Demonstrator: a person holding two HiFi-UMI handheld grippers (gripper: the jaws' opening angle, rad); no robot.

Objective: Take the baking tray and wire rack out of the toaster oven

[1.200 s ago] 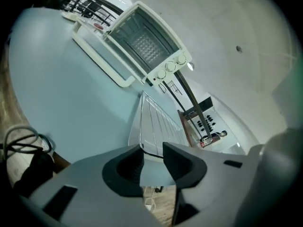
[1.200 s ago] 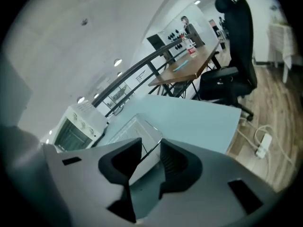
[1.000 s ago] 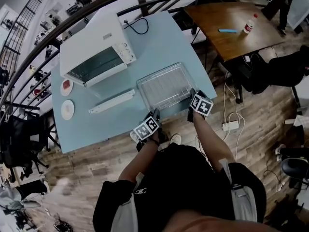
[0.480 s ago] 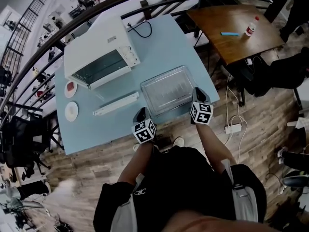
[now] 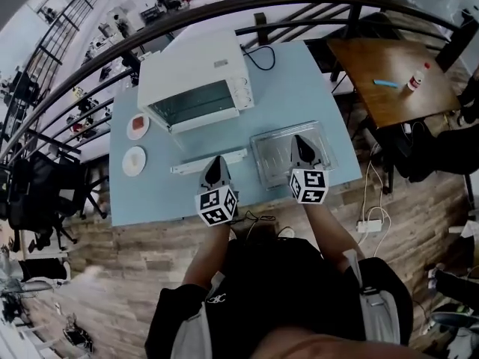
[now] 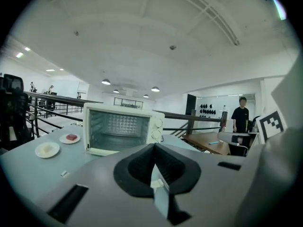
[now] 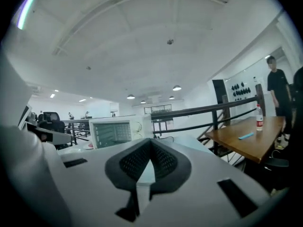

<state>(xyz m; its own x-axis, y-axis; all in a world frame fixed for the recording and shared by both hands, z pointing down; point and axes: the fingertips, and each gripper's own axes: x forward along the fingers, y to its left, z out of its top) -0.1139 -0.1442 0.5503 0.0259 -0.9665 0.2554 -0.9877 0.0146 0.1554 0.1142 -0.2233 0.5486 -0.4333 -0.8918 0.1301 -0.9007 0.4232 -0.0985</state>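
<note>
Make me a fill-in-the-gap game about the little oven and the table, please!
1. The toaster oven stands on a light ___ table.
2. To the left of the oven sit ___ small round plates.
3. The left gripper and the right gripper both have their jaws ___, with nothing between them.
4. In the head view, the baking tray lies on the table under the ___ gripper.

Missing words: blue; two; shut; right
</note>
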